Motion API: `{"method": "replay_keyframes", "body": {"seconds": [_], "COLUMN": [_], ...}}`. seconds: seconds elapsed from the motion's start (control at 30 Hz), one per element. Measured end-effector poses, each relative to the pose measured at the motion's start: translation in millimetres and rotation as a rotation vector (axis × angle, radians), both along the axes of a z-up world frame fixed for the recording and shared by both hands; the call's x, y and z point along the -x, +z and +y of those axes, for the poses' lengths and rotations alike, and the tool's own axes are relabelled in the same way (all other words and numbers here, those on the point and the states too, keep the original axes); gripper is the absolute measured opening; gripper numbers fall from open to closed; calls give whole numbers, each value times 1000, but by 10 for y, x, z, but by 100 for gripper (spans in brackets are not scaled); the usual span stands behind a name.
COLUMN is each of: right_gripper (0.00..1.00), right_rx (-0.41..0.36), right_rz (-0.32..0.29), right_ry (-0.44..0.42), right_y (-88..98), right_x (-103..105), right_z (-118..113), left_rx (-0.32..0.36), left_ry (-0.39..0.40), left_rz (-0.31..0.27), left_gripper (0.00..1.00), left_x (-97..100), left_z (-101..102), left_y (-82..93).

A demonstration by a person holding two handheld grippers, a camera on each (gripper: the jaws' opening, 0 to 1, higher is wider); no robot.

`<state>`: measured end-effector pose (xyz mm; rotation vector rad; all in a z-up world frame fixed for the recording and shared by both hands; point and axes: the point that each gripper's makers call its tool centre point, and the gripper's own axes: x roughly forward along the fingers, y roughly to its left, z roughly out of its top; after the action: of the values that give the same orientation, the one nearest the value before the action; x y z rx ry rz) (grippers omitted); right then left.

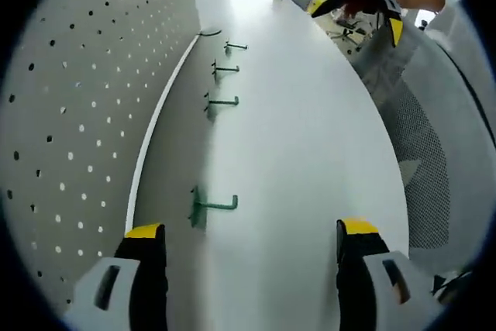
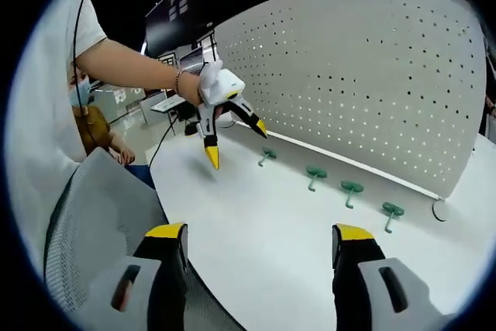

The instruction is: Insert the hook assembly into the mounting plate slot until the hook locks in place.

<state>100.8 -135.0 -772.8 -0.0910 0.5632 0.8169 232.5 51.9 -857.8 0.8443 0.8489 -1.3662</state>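
Several green hooks lie in a row on the white table (image 1: 310,153) along the foot of the white pegboard (image 1: 77,114). The nearest hook (image 1: 213,205) lies a little ahead of my left gripper (image 1: 252,249), which is open with nothing between its fingers. Two more hooks (image 1: 222,101) (image 1: 225,70) lie further along. My right gripper (image 1: 363,1) hovers open at the far table edge. In the right gripper view the pegboard (image 2: 356,75) stands upright behind the hooks (image 2: 315,174) (image 2: 351,188). A hand holds the left gripper (image 2: 236,141) open above the table, near the end hook (image 2: 267,155). My right gripper (image 2: 260,242) is open and holds nothing.
A grey mesh chair (image 2: 101,222) (image 1: 422,137) stands against the table's near edge. A thin dark ring (image 1: 209,32) (image 2: 440,211) lies at the pegboard's far end. A person in an orange top (image 2: 93,125) sits behind. Bare tabletop (image 2: 271,238) spreads between the hooks and the chair.
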Motion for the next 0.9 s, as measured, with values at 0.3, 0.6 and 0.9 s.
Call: {"method": "replay_keyframes", "body": {"seconds": [0.3, 0.6, 0.9], "right_gripper": [73, 73, 73], "right_rx": [3, 6, 3], "right_rz": [9, 12, 15], "right_ry": [0, 1, 0], "right_y": [-35, -58, -61], "right_x": [20, 19, 26], "right_z": [5, 7, 17], "left_rx": [-28, -57, -68], "left_ry": [-30, -61, -91], "left_rz": [22, 71, 38], "left_gripper": [92, 90, 88], "left_x": [-82, -8, -30], "left_z": [-8, -33, -73], "left_y": [-112, -237, -293]}}
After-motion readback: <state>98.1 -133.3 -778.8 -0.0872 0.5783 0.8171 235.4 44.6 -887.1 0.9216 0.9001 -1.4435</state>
